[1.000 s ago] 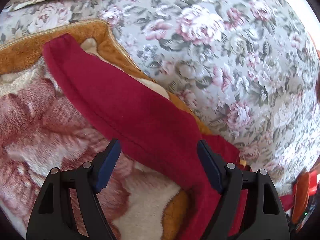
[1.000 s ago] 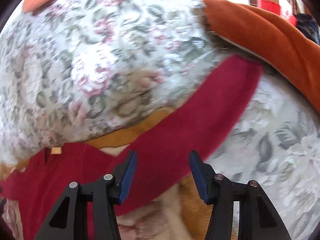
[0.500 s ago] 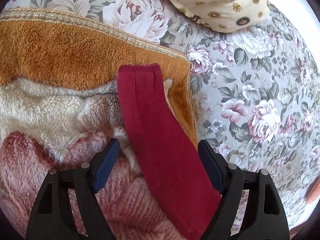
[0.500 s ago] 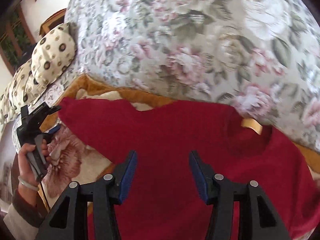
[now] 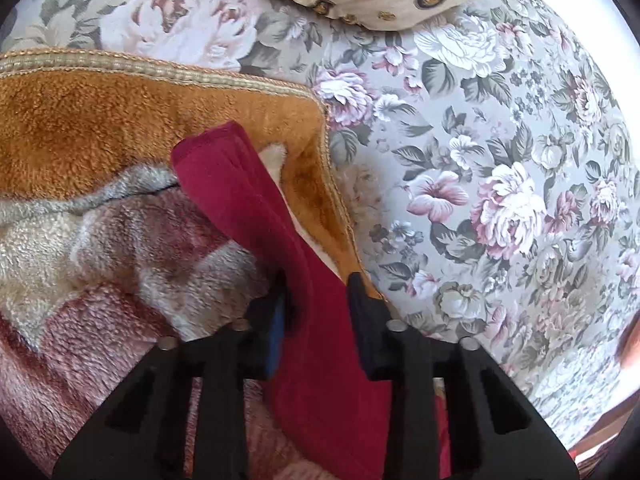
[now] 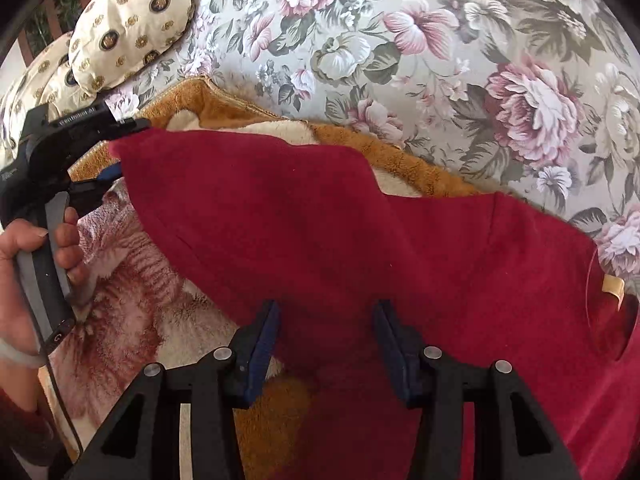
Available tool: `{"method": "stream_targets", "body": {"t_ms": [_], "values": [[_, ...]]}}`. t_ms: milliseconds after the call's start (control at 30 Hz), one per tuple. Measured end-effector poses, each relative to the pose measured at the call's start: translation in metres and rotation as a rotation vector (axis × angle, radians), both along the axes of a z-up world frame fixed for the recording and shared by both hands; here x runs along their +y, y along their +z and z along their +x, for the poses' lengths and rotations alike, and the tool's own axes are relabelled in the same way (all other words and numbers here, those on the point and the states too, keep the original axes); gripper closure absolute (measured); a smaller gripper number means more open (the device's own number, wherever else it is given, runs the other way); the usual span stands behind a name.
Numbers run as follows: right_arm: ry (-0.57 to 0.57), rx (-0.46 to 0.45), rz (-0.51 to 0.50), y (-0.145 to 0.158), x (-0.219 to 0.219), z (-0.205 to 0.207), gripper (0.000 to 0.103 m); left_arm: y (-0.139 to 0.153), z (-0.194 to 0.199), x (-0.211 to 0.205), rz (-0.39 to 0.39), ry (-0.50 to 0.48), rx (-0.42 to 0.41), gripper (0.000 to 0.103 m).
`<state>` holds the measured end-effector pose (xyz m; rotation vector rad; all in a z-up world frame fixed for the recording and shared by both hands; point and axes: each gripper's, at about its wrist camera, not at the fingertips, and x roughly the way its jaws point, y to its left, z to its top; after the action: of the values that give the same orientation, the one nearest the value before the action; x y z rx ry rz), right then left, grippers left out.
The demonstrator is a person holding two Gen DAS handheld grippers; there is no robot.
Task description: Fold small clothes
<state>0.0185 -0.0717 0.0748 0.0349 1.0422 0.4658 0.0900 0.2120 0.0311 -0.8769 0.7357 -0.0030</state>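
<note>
While the whole scene sits on a bed with a floral sheet (image 6: 440, 60), grey-green with big pink roses, the next biggest thing is the plush blanket (image 5: 100, 240) spread over it: orange-brown border with a woven trim, cream and dusty-red pattern in the middle. Its corner shows up in both views.

On top of the blanket lies the red shirt (image 6: 360, 240), spread out mostly flat, with its far edge running over onto the floral sheet. The neck opening and a little tan label (image 6: 612, 286) are off to the right side in the right wrist view. One sleeve (image 5: 248, 208) stretches out to the left, ending on the orange border near the blanket corner.

A cream pillow (image 6: 128, 20) with dark and gold medallions sits up at the head of the bed, well apart from the shirt.

The left gripper (image 5: 316, 320) has closed in on the sleeve, so the red cloth is pinched between its blue pads, fingers narrow with just the fabric between them. In the right wrist view you can see the same tool from the side, clamped at the sleeve end, with the person's hand (image 6: 24, 264) wrapped around its handle.

The right gripper (image 6: 326, 344) hangs over the shirt body with its fingers spread wide, nothing between them, red cloth just underneath. Can't tell if the tips are actually touching the fabric.
</note>
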Motion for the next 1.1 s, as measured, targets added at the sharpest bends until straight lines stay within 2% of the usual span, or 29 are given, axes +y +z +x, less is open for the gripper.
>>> {"method": "stream_targets", "body": {"t_ms": [67,167,267,333,433,533,600,700,767,833,900,967,1033,1100], "values": [[-0.036,-0.003,0.028,0.009,-0.026,-0.01,0.055,0.018,-0.004,-0.015,-0.038,-0.051,-0.045,0.09],[-0.104,-0.034,0.021,0.022,-0.068,-0.027,0.055,0.058,-0.015,-0.056,-0.025,-0.167,-0.145,0.09],[-0.192,-0.046,0.032,0.032,-0.118,-0.045,0.055,0.091,-0.031,-0.114,0.002,-0.325,-0.232,0.09],[-0.25,-0.049,0.041,0.037,-0.149,-0.058,0.055,0.1,-0.042,-0.16,0.015,-0.44,-0.247,0.09],[-0.328,-0.058,0.038,0.041,-0.192,-0.078,0.055,0.091,-0.056,-0.226,0.003,-0.609,-0.216,0.09],[-0.403,-0.052,0.037,0.04,-0.229,-0.089,0.055,0.063,-0.072,-0.292,0.055,-0.775,-0.147,0.09],[-0.438,-0.024,0.035,0.034,-0.249,-0.091,0.055,0.034,-0.081,-0.329,0.08,-0.861,-0.078,0.09],[-0.48,0.041,0.075,0.018,-0.267,-0.09,0.054,-0.001,-0.082,-0.358,0.08,-0.955,0.05,0.091],[-0.515,0.062,0.135,0.01,-0.276,-0.092,0.052,0.005,-0.084,-0.361,0.114,-0.981,0.047,0.09],[-0.531,0.075,0.194,0.007,-0.281,-0.092,0.052,0.03,-0.092,-0.353,0.156,-0.996,-0.032,0.089],[-0.511,0.063,0.221,0.009,-0.275,-0.085,0.052,0.061,-0.097,-0.336,0.222,-0.98,-0.132,0.076],[-0.481,0.038,0.211,0.013,-0.262,-0.072,0.051,0.079,-0.101,-0.311,0.28,-0.917,-0.218,0.047],[-0.442,0.037,0.194,0.01,-0.244,-0.051,0.051,0.086,-0.093,-0.285,0.314,-0.823,-0.243,0.043],[-0.419,0.074,0.188,0.004,-0.226,-0.029,0.051,0.082,-0.078,-0.26,0.312,-0.742,-0.21,0.043]]}}
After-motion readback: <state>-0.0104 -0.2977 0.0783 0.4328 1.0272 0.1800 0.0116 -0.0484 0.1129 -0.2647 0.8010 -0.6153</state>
